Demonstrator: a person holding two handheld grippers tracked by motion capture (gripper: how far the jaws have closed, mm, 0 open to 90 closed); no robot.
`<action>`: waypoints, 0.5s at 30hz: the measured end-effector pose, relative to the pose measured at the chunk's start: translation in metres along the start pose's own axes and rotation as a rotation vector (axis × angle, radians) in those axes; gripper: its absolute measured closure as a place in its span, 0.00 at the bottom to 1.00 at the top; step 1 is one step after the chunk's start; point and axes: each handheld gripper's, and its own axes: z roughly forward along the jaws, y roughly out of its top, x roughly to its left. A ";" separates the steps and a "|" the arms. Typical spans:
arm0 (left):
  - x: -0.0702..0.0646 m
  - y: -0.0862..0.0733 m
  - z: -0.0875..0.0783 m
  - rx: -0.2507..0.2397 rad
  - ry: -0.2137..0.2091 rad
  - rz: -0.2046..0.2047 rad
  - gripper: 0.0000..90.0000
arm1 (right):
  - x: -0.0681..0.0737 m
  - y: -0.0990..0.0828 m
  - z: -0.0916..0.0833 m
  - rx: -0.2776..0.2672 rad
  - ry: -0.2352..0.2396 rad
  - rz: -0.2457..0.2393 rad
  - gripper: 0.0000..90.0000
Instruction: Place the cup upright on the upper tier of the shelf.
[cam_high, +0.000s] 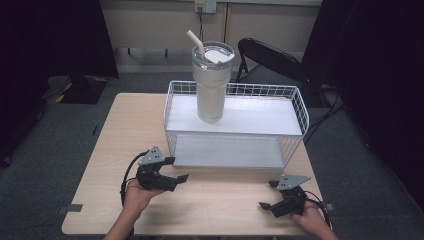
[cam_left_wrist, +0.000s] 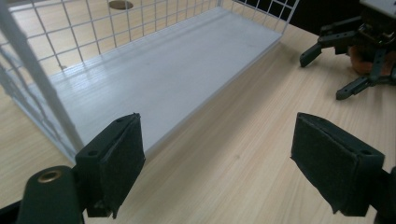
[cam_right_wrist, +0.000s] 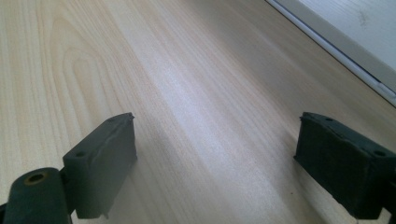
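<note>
A cream tumbler (cam_high: 211, 85) with a clear lid and a straw stands upright on the top shelf of a white wire rack (cam_high: 295, 102) at the back middle of the wooden table (cam_high: 115, 130). My left gripper (cam_high: 179, 168) is held just in front of the rack's left front corner, open and empty. In the left gripper view its pads (cam_left_wrist: 122, 161) point at the rack's lower shelf (cam_left_wrist: 154, 79). My right gripper (cam_high: 266, 194) hovers near the table's front right, open, with nothing between its pads (cam_right_wrist: 105, 161); it is also seen as the right gripper (cam_left_wrist: 355, 51) in the left gripper view.
A black chair (cam_high: 270, 57) stands behind the table on the grey floor. The rack's lower shelf edge (cam_right_wrist: 336, 42) runs close ahead of the right gripper. Bare wood (cam_high: 215, 200) lies between the two grippers.
</note>
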 end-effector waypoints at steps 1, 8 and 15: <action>0.001 -0.004 0.000 0.002 0.009 -0.001 0.19 | 0.000 0.000 0.000 0.000 0.000 0.000 0.13; 0.008 -0.017 -0.005 0.003 0.023 -0.013 0.19 | 0.000 0.000 0.000 0.000 0.000 0.000 0.13; 0.013 -0.028 -0.010 0.016 0.018 -0.020 0.19 | 0.000 0.000 0.000 0.000 0.000 0.000 0.13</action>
